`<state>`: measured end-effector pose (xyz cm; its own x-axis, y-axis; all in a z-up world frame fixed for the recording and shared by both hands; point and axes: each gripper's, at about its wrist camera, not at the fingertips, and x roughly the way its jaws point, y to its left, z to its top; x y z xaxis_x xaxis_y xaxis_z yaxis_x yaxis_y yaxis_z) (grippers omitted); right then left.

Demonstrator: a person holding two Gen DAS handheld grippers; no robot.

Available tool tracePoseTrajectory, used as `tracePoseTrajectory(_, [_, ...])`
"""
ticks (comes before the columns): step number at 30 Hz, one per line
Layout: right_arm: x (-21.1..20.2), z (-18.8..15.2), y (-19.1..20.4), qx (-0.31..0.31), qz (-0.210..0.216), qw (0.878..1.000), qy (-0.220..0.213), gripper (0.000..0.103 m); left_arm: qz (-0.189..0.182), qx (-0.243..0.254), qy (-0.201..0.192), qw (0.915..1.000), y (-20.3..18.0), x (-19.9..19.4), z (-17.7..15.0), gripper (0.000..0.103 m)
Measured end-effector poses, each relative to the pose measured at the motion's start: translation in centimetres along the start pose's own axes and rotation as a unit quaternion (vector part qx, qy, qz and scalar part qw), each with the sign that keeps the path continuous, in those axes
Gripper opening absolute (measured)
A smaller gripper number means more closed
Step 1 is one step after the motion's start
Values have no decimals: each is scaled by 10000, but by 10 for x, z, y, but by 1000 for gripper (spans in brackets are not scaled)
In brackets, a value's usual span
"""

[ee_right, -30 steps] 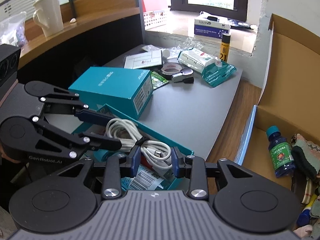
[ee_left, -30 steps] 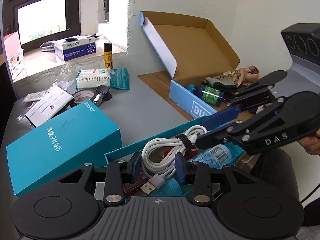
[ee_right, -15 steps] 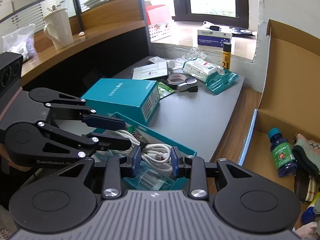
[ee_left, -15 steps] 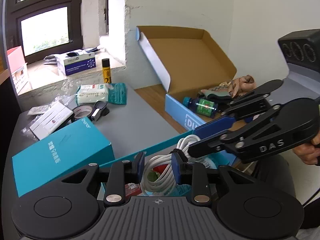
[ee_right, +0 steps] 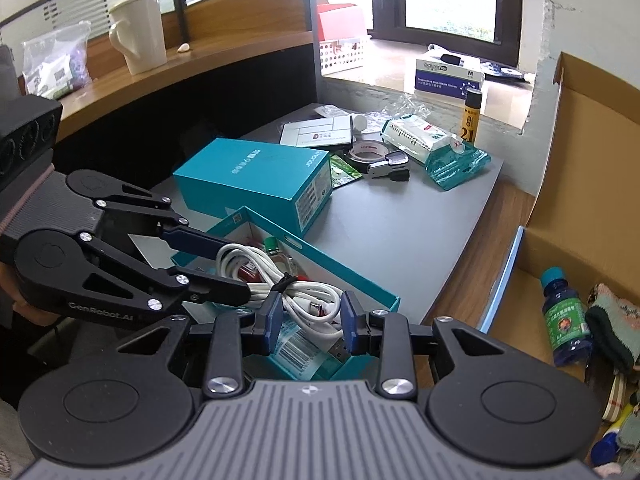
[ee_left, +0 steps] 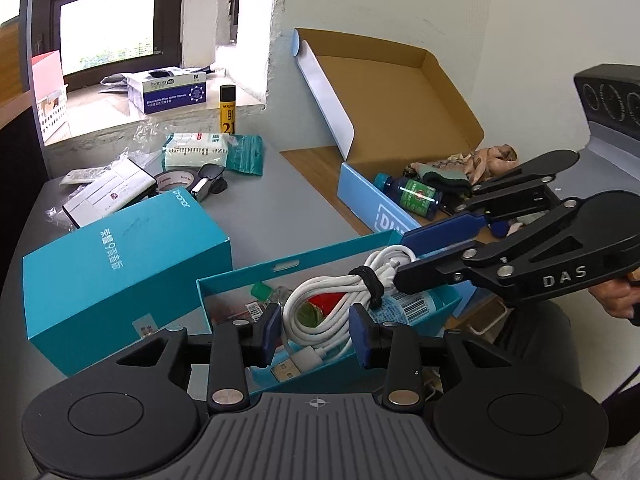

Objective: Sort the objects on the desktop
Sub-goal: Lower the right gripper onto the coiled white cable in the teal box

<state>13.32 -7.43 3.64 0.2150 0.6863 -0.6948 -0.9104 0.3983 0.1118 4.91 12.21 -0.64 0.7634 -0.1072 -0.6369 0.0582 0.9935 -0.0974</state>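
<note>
Your left tool (ee_left: pixel 312 334) and right tool (ee_right: pixel 308 322) are both spread, each straddling the white cable (ee_left: pixel 340 304), which lies coiled in the teal tray (ee_left: pixel 240 280) at 6 o'clock on the desk (ee_left: pixel 280 208). If both tools close together, the bundle may stretch or the light tray may tip.
</note>
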Motion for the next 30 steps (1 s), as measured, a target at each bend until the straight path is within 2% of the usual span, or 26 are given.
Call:
tracePoseTrajectory(13, [11, -3, 1, -327, -188, 9993, 59, 48, -14, -139, -37, 9999, 0, 1, -1, 40])
tracePoseTrajectory(15, [12, -6, 1, -392, -219, 9990, 60, 42, 8, -164, -48, 9999, -1, 0, -1, 40])
tracePoseTrajectory(23, [3, -3, -7, -298, -23, 9995, -51, 39, 225, -196, -123, 9995, -10, -3, 0, 39])
tracePoseTrajectory(24, [2, -3, -7, -338, -4, 9994, -45, 32, 263, -175, -141, 9994, -12, -5, 1, 39])
tracePoseTrajectory(25, [1, -3, -7, -382, 13, 9993, -36, 30, 289, -149, -161, 9993, -14, -6, 3, 39])
tracePoseTrajectory(30, [-2, -1, -7, -606, 99, 9981, 8, 29, 297, -92, -305, 9991, -25, -12, 12, 39])
